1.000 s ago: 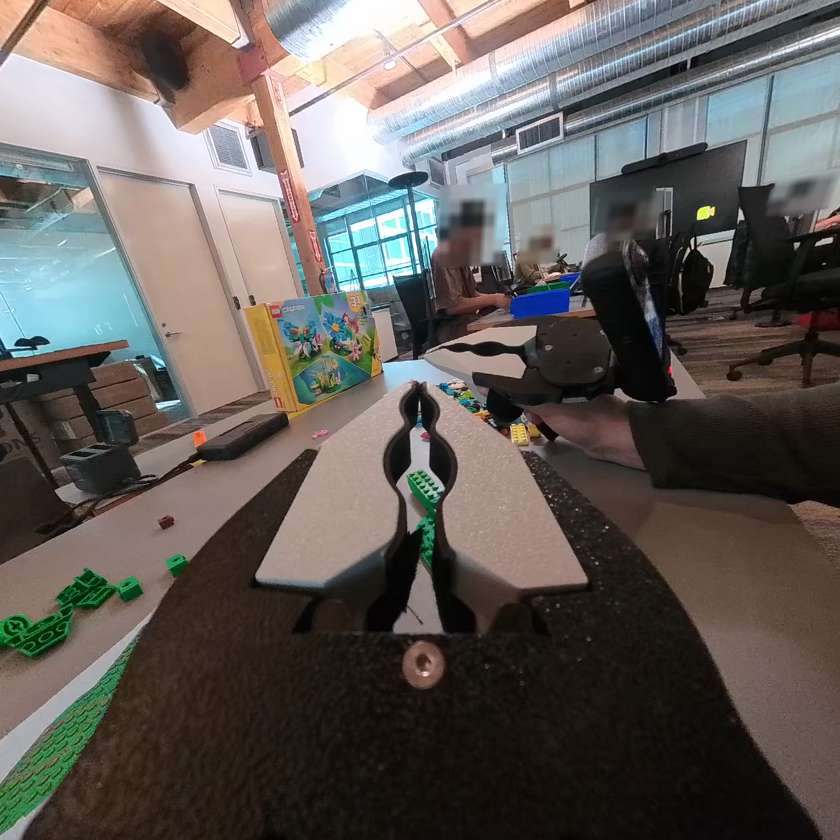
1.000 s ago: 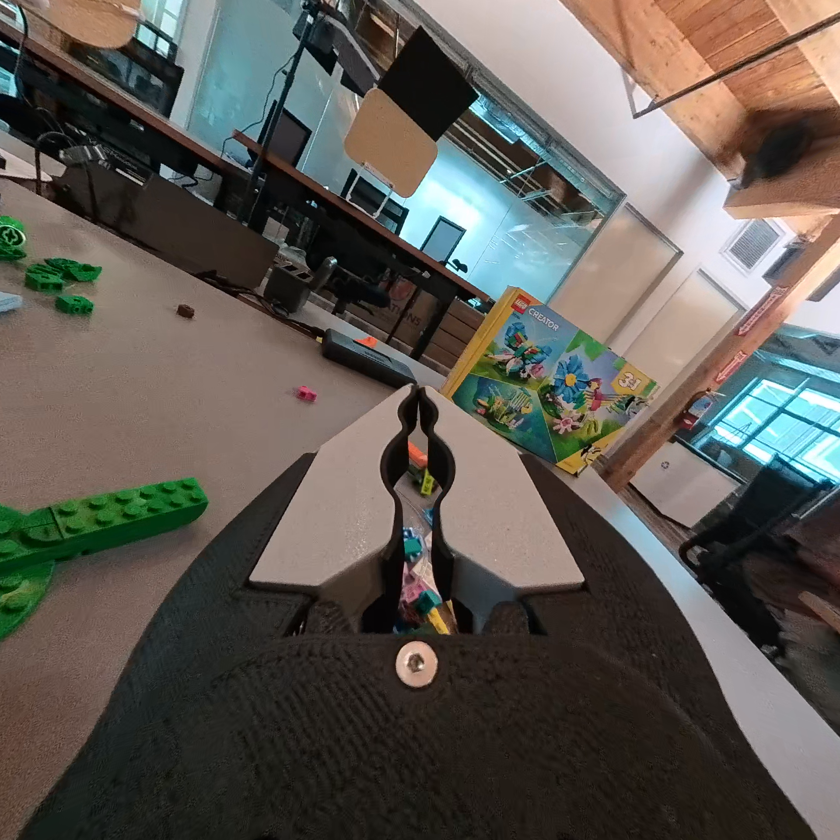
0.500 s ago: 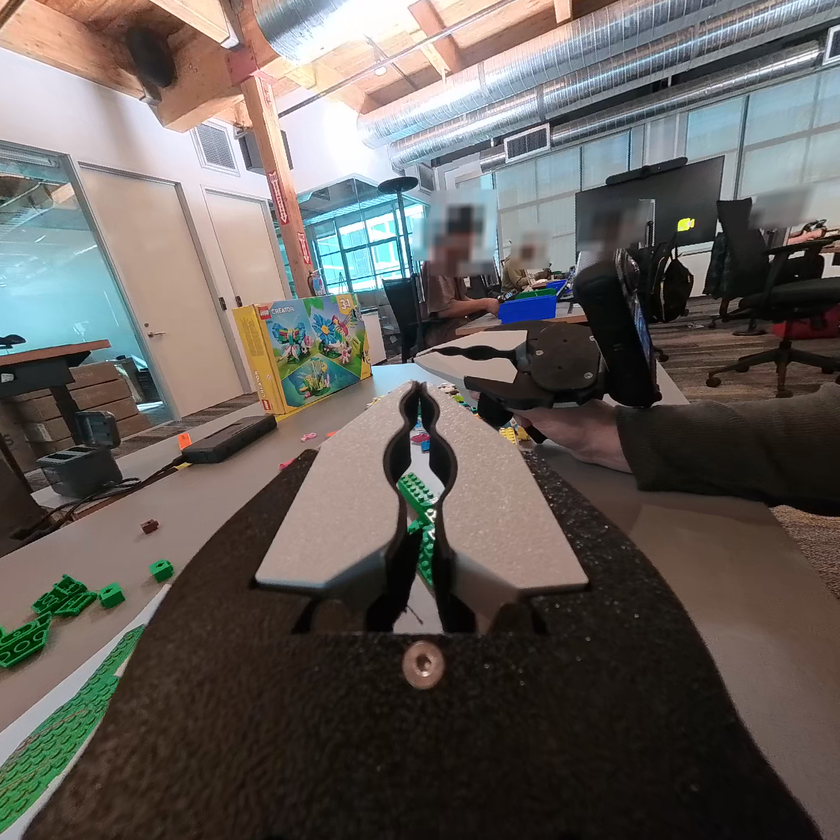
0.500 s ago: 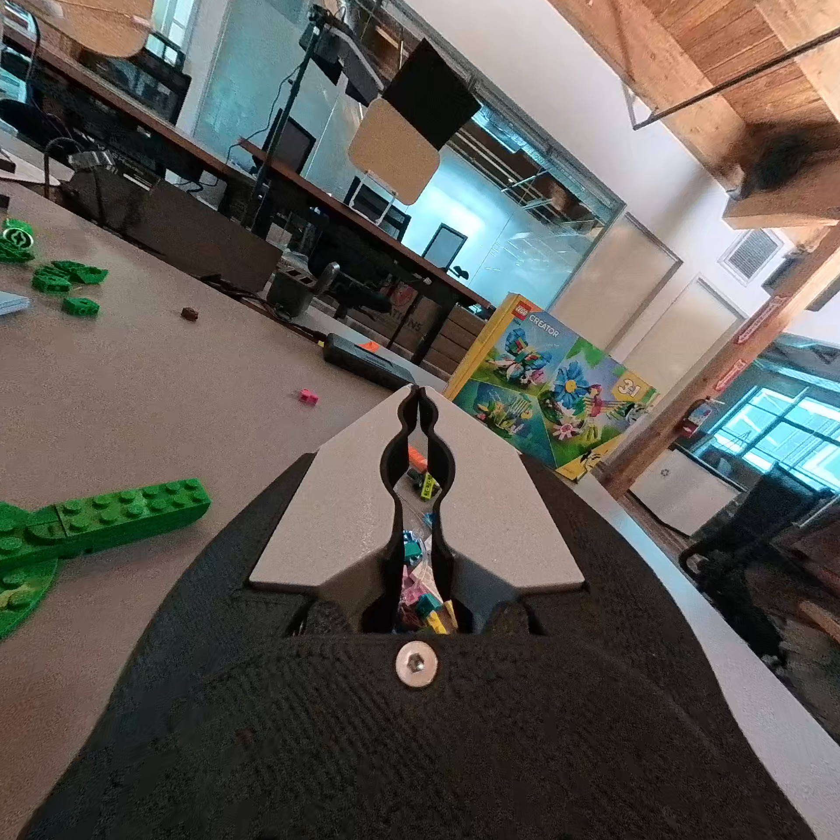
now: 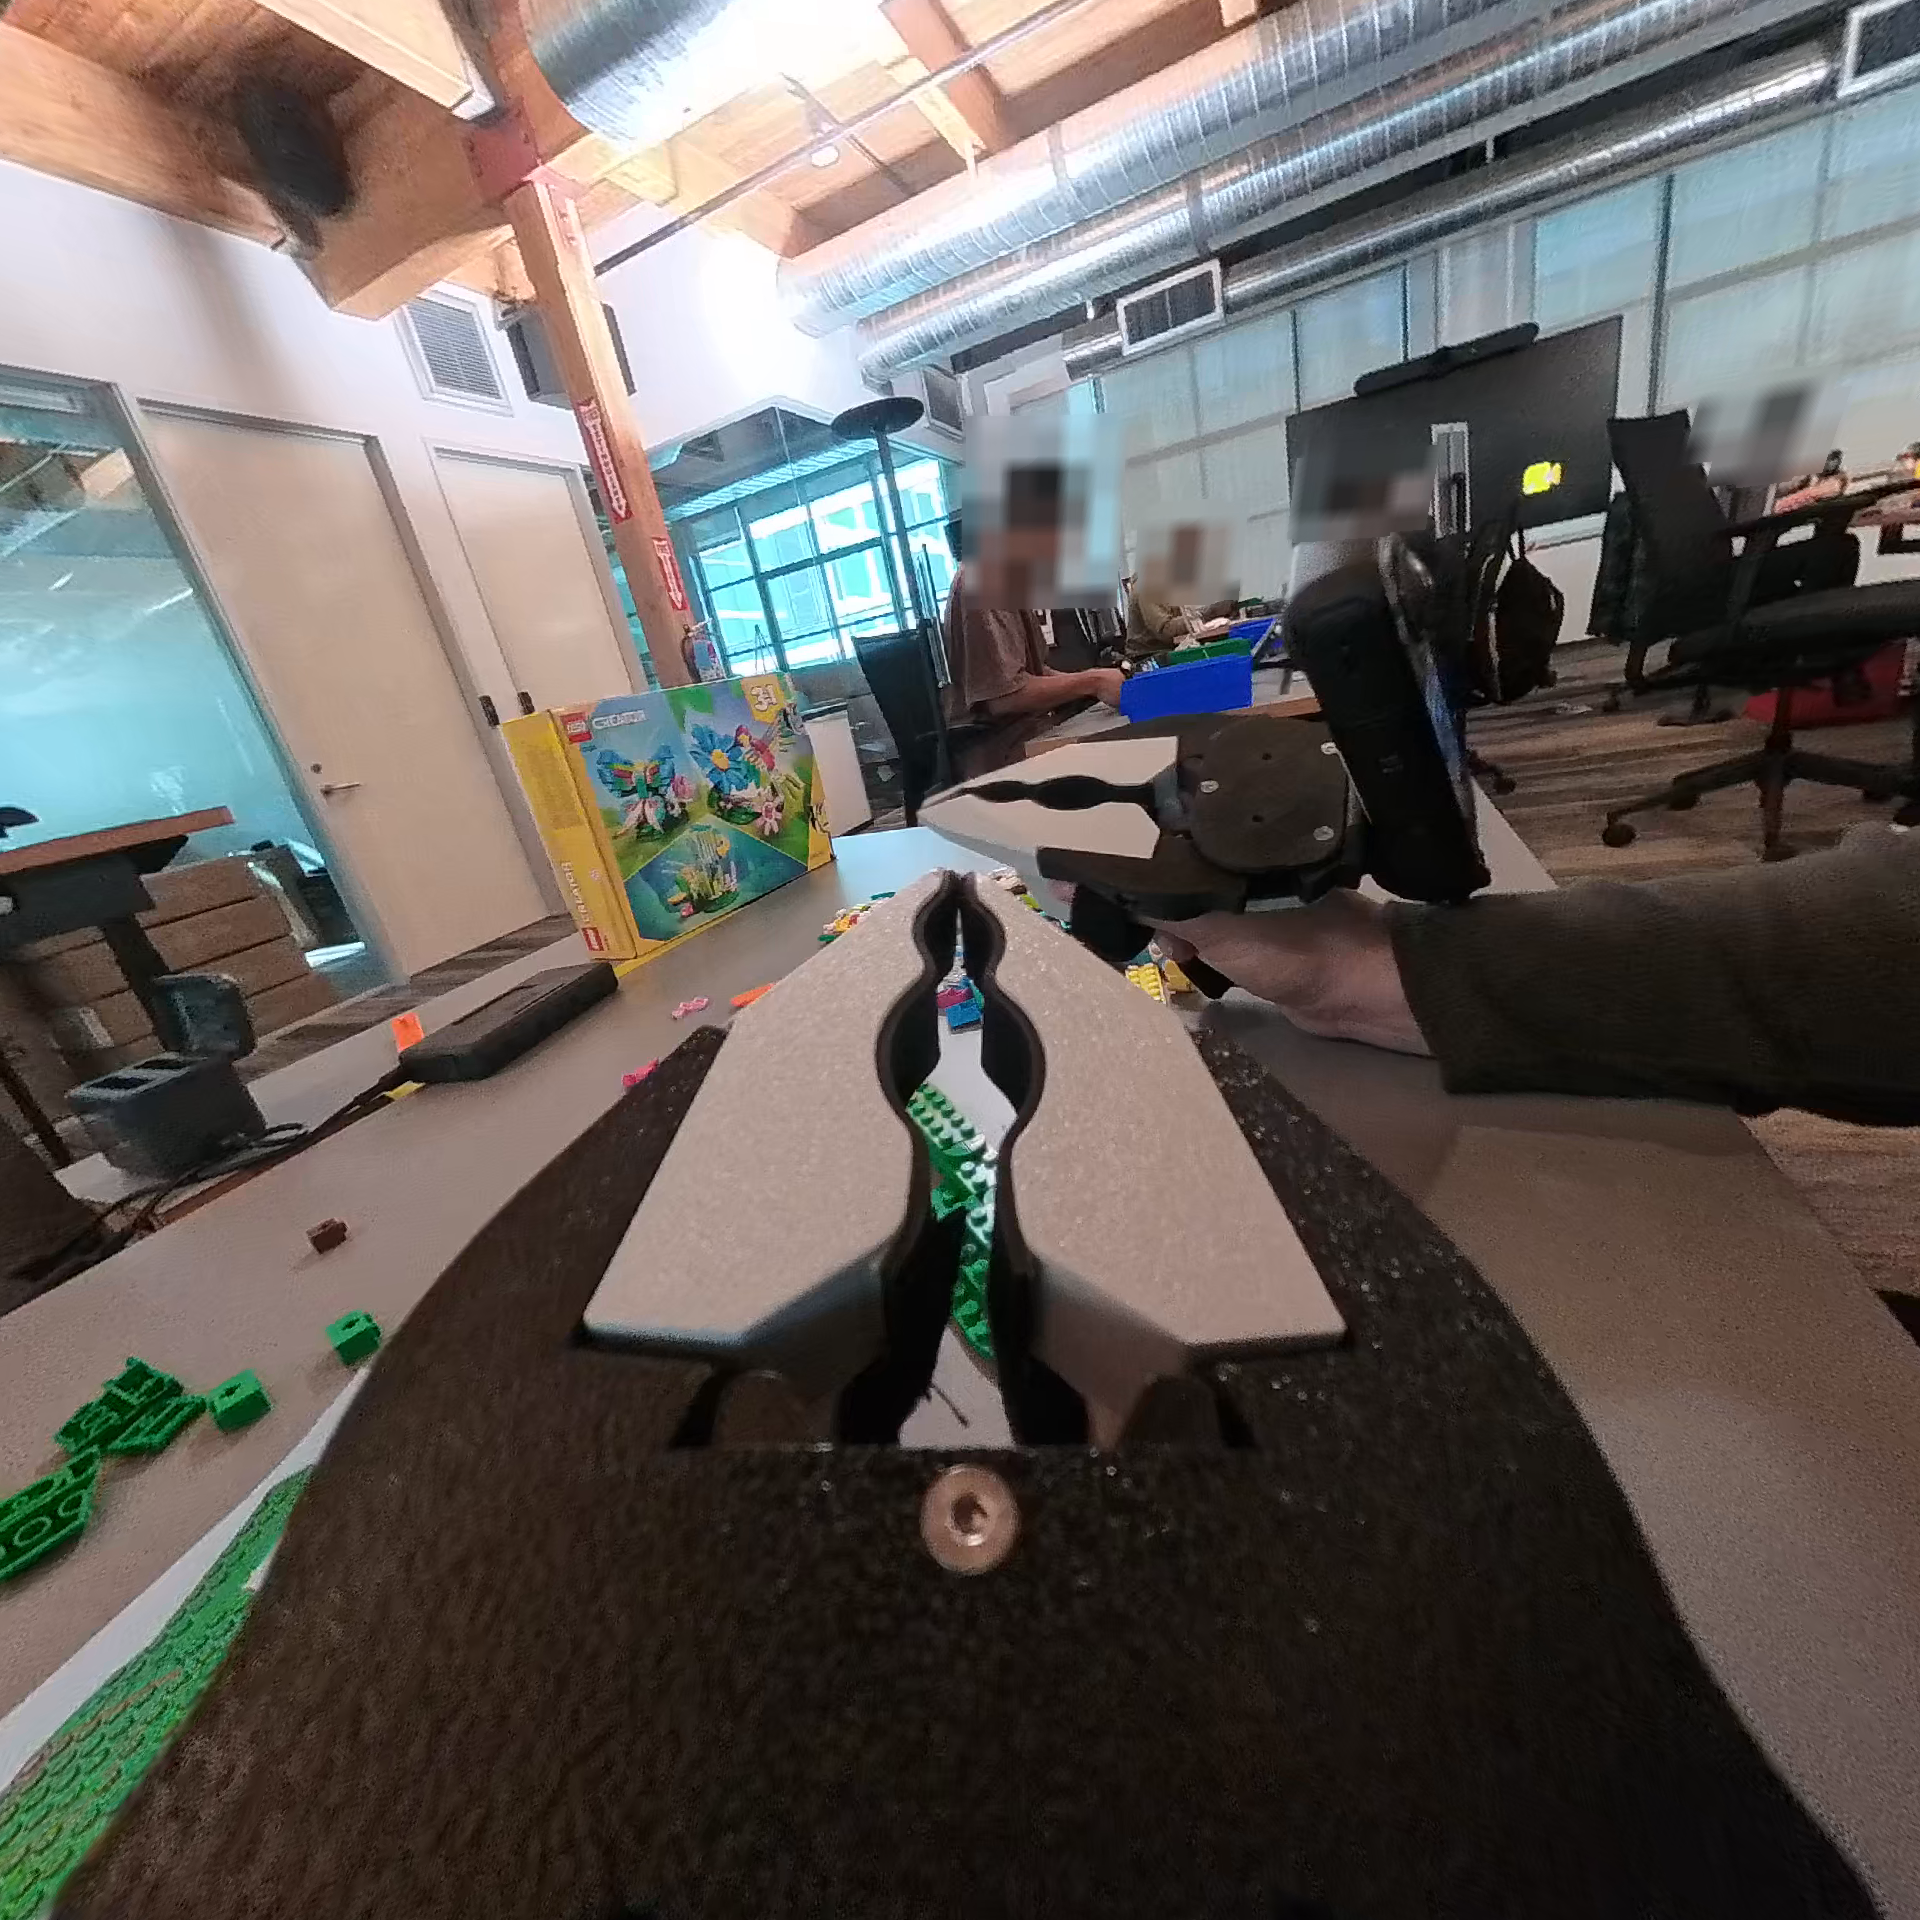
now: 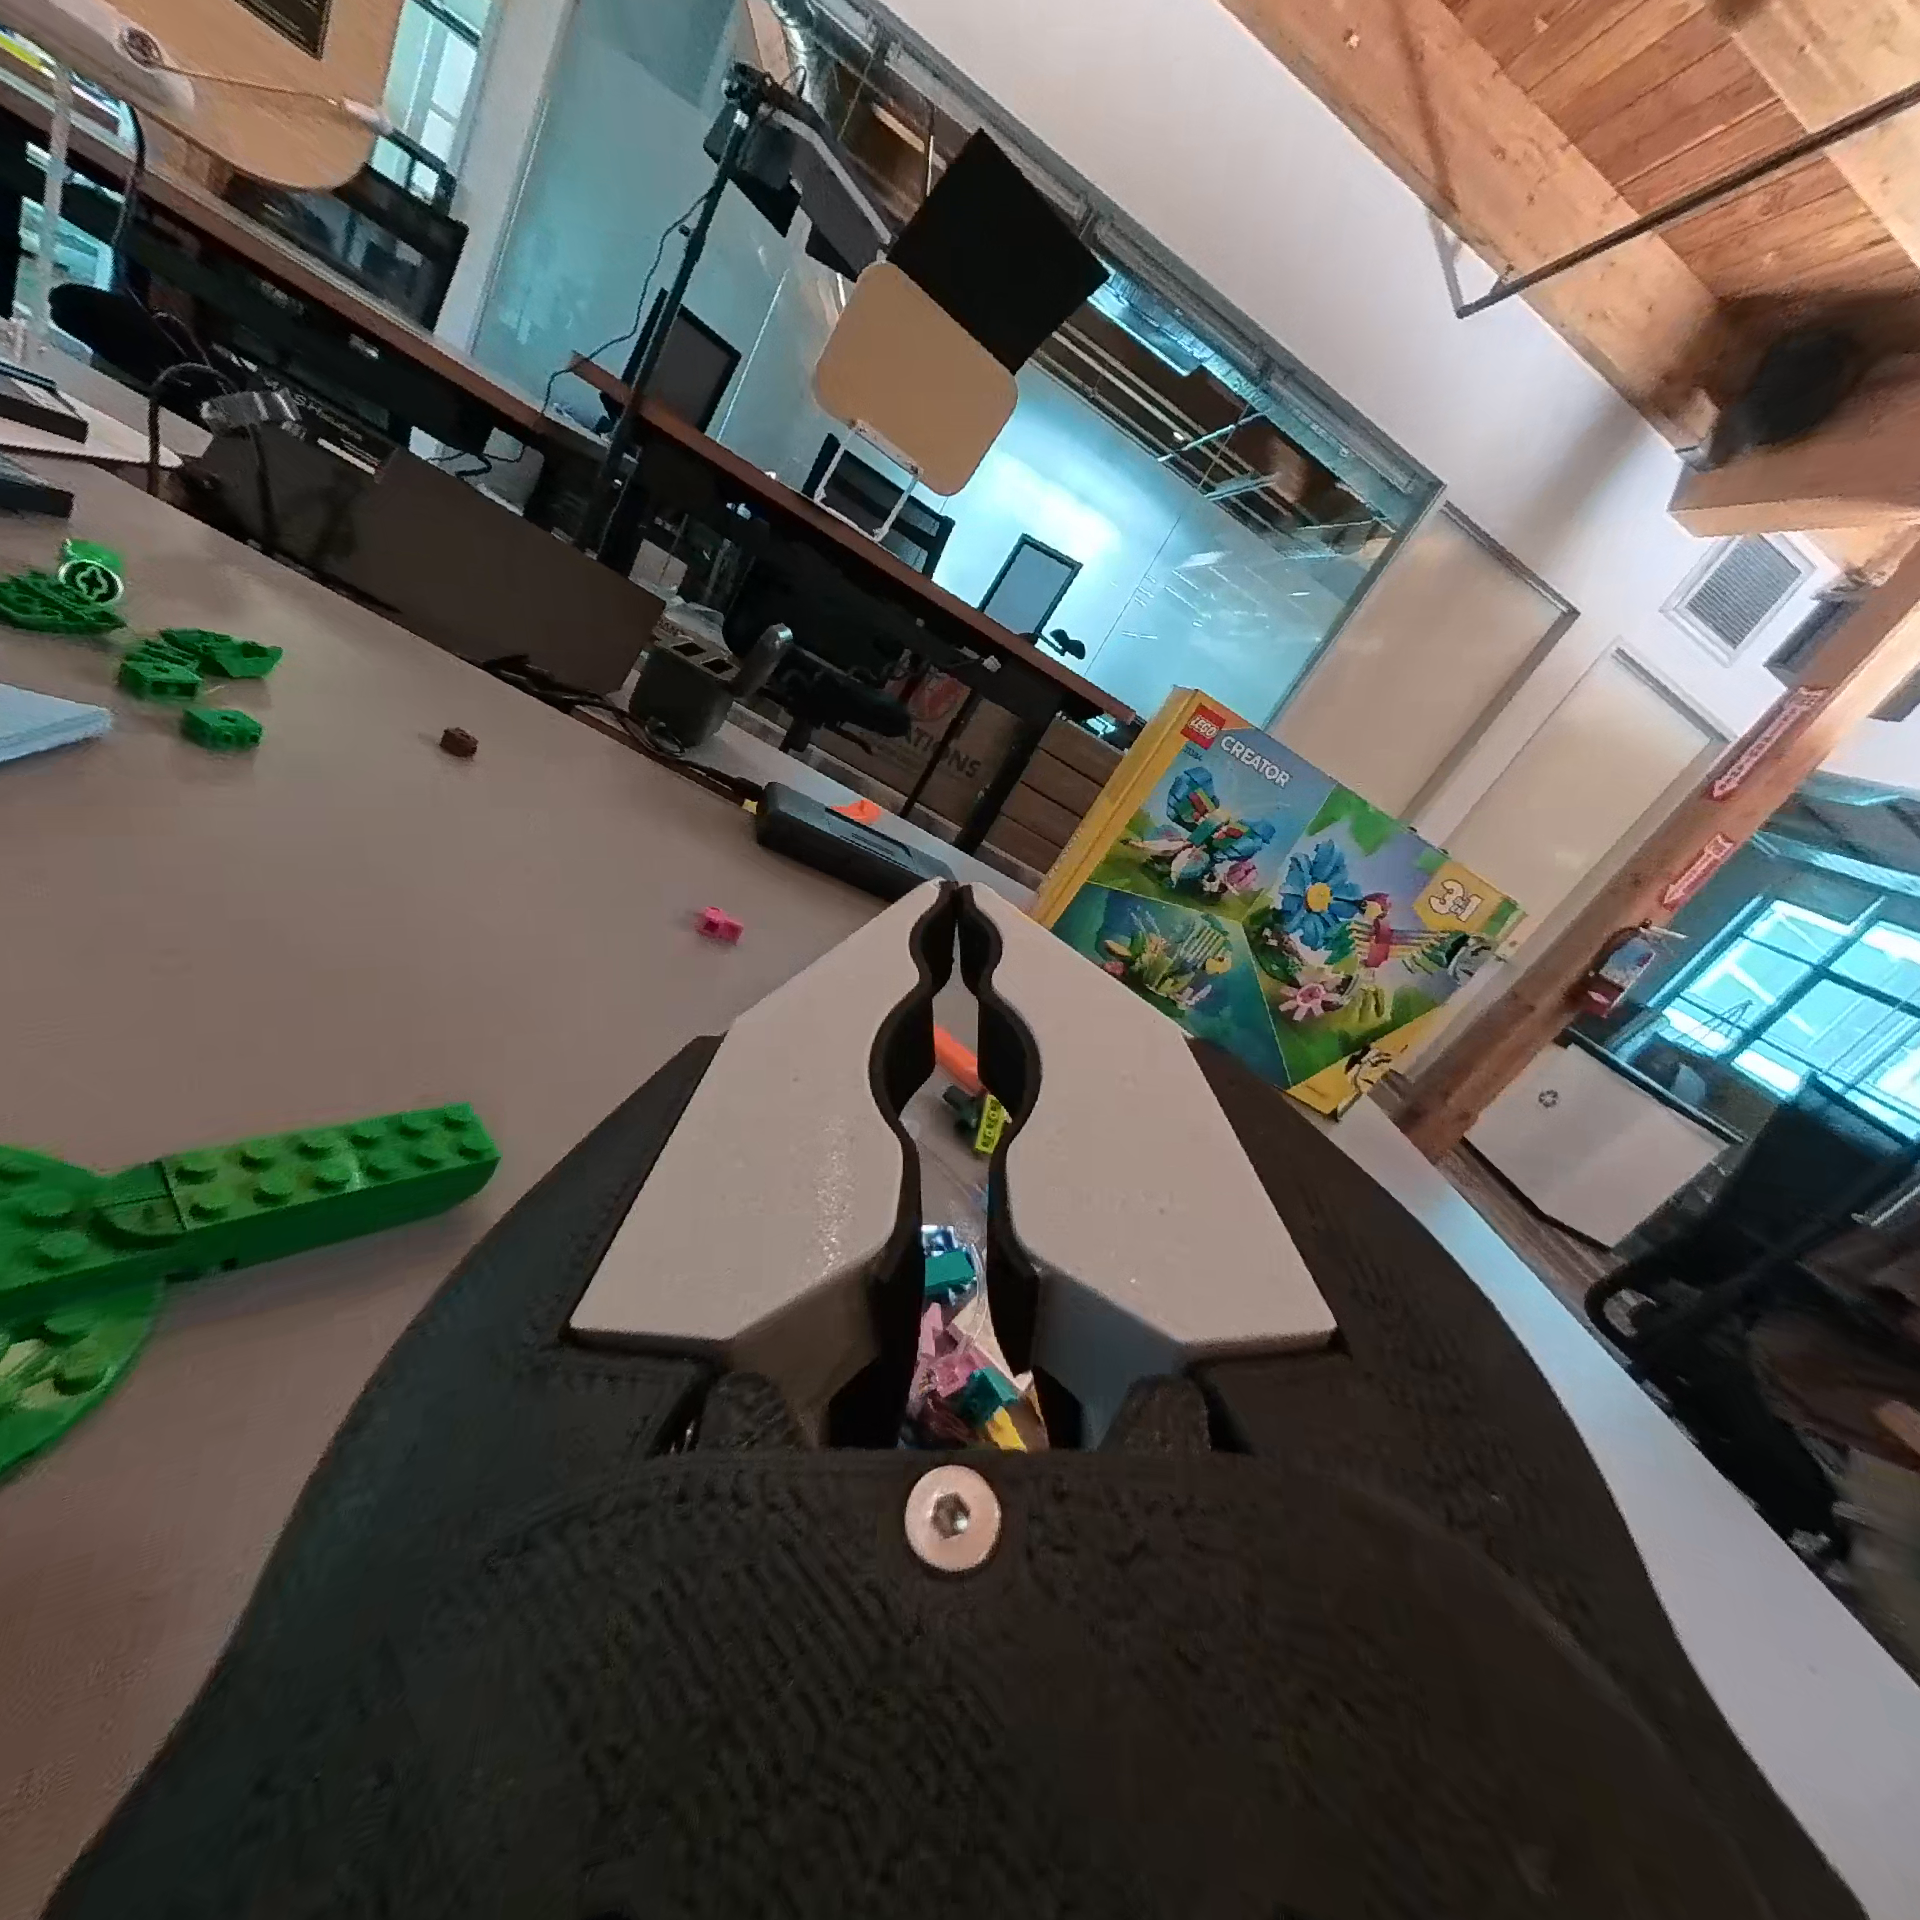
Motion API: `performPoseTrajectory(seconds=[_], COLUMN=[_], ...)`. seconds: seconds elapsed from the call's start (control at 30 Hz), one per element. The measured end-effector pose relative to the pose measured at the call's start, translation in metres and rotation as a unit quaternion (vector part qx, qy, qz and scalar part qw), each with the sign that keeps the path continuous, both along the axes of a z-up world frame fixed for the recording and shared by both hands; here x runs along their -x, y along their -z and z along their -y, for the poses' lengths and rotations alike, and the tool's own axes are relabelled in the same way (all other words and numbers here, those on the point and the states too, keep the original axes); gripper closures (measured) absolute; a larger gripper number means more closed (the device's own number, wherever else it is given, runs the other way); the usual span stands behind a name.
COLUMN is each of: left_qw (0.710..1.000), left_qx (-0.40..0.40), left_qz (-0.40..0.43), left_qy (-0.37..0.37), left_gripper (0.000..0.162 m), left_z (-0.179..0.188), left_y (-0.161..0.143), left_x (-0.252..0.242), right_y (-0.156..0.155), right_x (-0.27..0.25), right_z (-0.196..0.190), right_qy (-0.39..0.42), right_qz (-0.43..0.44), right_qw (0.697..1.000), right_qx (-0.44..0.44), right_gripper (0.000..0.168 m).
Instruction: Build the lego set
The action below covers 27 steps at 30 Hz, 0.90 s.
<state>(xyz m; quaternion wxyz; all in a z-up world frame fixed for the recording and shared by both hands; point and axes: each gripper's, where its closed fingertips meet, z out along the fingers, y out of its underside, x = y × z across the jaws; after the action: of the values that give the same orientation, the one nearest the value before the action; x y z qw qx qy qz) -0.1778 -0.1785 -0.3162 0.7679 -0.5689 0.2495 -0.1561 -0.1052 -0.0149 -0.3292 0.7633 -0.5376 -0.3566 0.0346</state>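
My left gripper [image 5: 958, 883] is shut and empty, held above the grey table. Through its fingers I see a green brick assembly [image 5: 961, 1153] lying on the table beneath it. My right gripper [image 6: 951, 896] is shut and empty. It also shows in the left wrist view [image 5: 940, 805], held by a hand in a dark sleeve to the right. The green long brick joined to a green plate [image 6: 239, 1184] lies left of the right gripper. A pile of small coloured bricks [image 6: 956, 1351] lies under the right gripper. Loose green pieces [image 5: 135, 1423] lie at the far left.
The yellow set box [image 5: 686, 810] stands at the table's far edge. A black flat case [image 5: 509, 1023] lies left of it. A small pink brick [image 6: 719, 925] and a brown piece [image 6: 457, 740] lie on the table [image 6: 312, 935]. A printed sheet [image 5: 114, 1756] lies at lower left. People sit at desks beyond. Some 20 centimeters of space lies between my two pairs of fingers. The green plate [image 6: 239, 1184] sits 12 centimeters or so from the ends of my right fingers. Seen from the left wrist view [image 5: 955, 1126] as well.
The left gripper has lifted and tilted a little, so the box and loose green pieces sit lower in its view. The right gripper shifted slightly. Both stayed shut.
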Motion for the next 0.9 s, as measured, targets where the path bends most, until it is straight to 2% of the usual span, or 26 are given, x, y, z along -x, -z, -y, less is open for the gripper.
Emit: performPoseTrajectory(seconds=[0.33,0.9], left_qw=[0.999,1.000], left_qx=[-0.023,0.000], left_qz=[-0.047,-0.002], left_qy=[0.012,-0.008], left_gripper=[0.162,0.162], left_z=[0.007,-0.004], left_y=[0.003,0.001], left_x=[-0.014,0.005], right_y=[0.000,-0.007], right_x=[0.001,0.004], right_z=[0.000,0.010], right_qy=[-0.005,-0.031], right_qz=[-0.004,-0.016], right_qw=[1.000,0.999], right_qx=[0.004,-0.006], right_gripper=[0.168,0.168])
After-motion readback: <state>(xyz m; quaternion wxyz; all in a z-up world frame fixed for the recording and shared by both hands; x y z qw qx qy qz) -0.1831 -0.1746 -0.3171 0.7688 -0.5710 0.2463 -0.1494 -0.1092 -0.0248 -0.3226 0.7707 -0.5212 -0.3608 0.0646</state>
